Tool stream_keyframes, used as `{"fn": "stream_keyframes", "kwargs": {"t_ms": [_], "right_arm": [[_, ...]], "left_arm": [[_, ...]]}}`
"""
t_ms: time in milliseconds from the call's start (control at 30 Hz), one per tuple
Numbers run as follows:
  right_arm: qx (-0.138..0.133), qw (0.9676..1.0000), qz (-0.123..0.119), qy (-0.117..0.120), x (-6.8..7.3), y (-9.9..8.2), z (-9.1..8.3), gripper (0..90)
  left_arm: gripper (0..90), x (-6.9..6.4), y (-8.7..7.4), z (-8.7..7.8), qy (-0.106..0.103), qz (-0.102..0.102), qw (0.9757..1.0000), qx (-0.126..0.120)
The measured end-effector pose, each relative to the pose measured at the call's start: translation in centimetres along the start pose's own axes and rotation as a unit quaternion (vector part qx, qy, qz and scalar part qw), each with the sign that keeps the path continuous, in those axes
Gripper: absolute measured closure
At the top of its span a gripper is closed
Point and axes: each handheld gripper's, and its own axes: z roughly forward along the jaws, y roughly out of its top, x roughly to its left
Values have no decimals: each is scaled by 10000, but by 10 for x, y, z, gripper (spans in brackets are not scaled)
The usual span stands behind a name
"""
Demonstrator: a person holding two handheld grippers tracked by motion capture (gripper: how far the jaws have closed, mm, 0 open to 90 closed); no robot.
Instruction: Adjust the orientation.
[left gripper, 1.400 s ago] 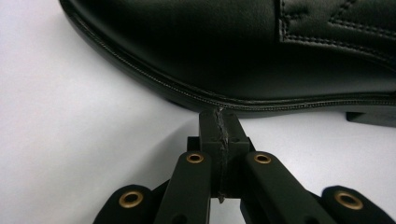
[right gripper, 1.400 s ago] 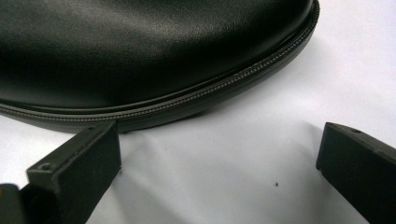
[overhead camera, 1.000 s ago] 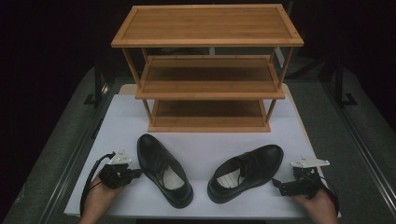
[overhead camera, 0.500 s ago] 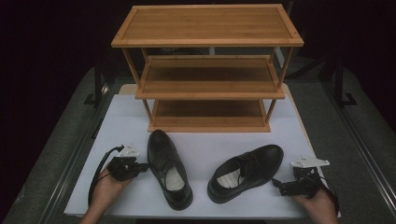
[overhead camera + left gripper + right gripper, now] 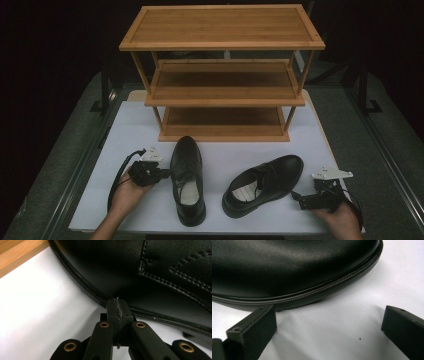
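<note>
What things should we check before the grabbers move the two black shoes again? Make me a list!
1. Left gripper shut: ok. In the left gripper view its jaws are pressed together with nothing between them, tip at the sole edge of the left shoe.
2. Right gripper open: ok. Its jaws stand wide apart beside the toe of the right shoe.
3. Right gripper holding a shoe: not ok, nothing lies between its jaws.
4. Both shoes flat on the white table: ok.
5. Shelves of the wooden rack free for shoes: ok, all three look bare.
6. Left shoe pointing at the rack: ok. The right shoe lies slanted: not ok.
</note>
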Motion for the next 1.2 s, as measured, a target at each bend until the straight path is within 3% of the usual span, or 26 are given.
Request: {"fn": "stream_keyframes", "kwargs": {"t_ms": [300,733,800,867,1200], "right_arm": [[-1,10000,0,0,0,0,0,0],[-2,10000,-1,-1,0,0,0,0],[-3,10000,-1,1,0,0,0,0],[3,10000,-2,0,0,0,0,0],[3,10000,3,3,0,0,0,0]], "left_arm": [[900,-5,13,8,-19,130,9999,2],[890,-3,7,3,-32,99,9999,-113],[773,-1,2,0,47,37,9999,-110],[742,0,-1,-3,74,8,9999,-115],[303,9,-21,-29,299,-297,9988,-256]]}}
